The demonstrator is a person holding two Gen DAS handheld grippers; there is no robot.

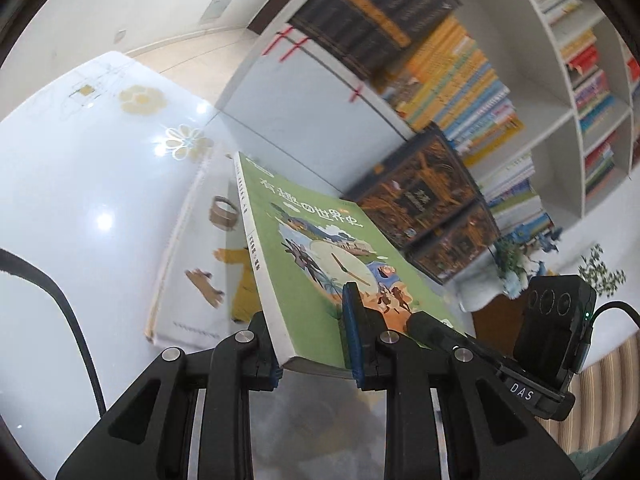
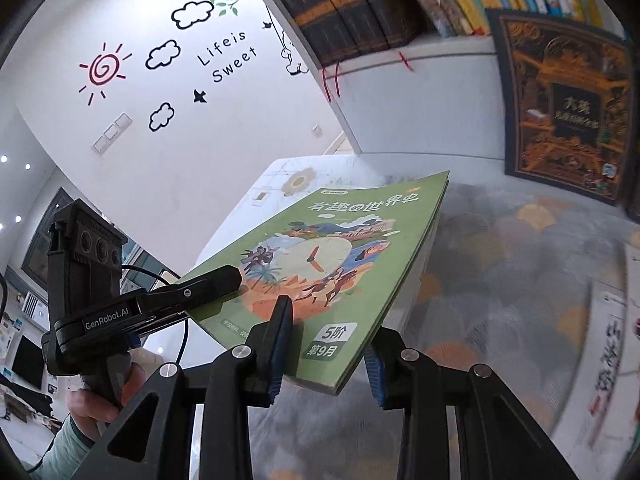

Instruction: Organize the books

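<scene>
A green paperback book (image 1: 320, 256) with a clock picture on its cover is held in the air, tilted, above the table. My left gripper (image 1: 316, 344) is shut on its near edge. It also shows in the right wrist view (image 2: 336, 264), where my right gripper (image 2: 328, 344) is shut on its lower edge and the left gripper (image 2: 212, 284) clamps its left side. A white picture book (image 1: 196, 264) lies flat on the table below.
A white glossy table (image 1: 80, 184) with flower prints is at left. A white bookshelf (image 1: 560, 128) full of upright books stands behind. A dark ornate book (image 2: 564, 108) leans on the shelf. Another white book (image 2: 612, 344) lies at right.
</scene>
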